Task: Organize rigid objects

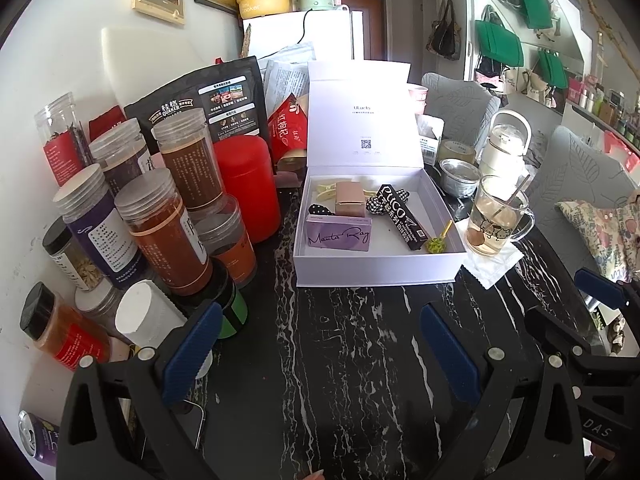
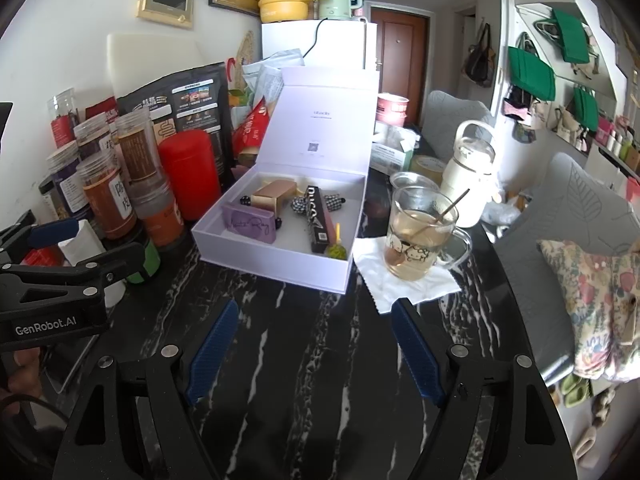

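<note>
A white box (image 1: pixel 376 270) (image 2: pixel 276 266) stands open on the black marble table (image 1: pixel 340 340), its lid raised at the back. Inside lie a purple card box (image 1: pixel 339 234) (image 2: pixel 250 225), a rose-gold box (image 1: pixel 350 199) (image 2: pixel 272 194), a black long box (image 1: pixel 402 216) (image 2: pixel 318 220), checkered hair clips (image 1: pixel 358 202) and a green-tipped yellow pick (image 1: pixel 438 240) (image 2: pixel 337 249). My left gripper (image 1: pixel 322 346) hovers open in front of the box, nothing between its fingers. My right gripper (image 2: pixel 314 346) is open too, empty, just before the box's near wall.
Jars (image 1: pixel 168 236) and a red canister (image 1: pixel 248 188) crowd the left side. A glass mug with a spoon (image 1: pixel 494 216) (image 2: pixel 420 234) sits on a napkin right of the box, a white bottle (image 2: pixel 470 180) behind it. Chairs (image 2: pixel 568 216) stand right.
</note>
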`<state>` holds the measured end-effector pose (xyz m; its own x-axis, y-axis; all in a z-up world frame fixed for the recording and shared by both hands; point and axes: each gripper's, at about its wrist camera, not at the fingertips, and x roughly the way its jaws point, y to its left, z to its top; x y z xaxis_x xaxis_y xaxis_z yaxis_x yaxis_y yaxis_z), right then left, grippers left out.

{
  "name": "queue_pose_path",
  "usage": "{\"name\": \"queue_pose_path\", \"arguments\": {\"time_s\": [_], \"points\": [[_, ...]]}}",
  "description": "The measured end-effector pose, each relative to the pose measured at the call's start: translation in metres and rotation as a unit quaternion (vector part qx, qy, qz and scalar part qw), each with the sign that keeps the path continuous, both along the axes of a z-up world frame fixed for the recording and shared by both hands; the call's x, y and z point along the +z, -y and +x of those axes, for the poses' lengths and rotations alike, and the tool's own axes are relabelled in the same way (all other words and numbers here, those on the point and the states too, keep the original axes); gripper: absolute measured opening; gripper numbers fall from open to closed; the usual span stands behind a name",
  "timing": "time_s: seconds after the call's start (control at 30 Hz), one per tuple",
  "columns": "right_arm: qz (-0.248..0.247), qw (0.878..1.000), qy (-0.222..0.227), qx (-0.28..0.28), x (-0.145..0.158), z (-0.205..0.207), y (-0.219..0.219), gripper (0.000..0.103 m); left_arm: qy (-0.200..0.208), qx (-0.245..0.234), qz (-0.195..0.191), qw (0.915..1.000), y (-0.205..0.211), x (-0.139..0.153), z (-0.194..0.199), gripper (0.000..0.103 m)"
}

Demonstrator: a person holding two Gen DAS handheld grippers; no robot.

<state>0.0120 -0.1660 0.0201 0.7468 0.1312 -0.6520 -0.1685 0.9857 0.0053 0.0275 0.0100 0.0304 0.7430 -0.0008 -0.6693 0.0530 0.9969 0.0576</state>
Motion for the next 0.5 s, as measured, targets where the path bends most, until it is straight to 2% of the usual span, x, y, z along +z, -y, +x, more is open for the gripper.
{"name": "queue_pose_path", "arguments": {"time_s": [0.5], "points": [[-0.002, 1.0, 0.001, -0.003, 0.0002, -0.0004, 0.0033, 0.079, -0.002, -0.003, 0.003, 1.0, 0.0006, -0.0001, 0.0003, 0.101]]}}
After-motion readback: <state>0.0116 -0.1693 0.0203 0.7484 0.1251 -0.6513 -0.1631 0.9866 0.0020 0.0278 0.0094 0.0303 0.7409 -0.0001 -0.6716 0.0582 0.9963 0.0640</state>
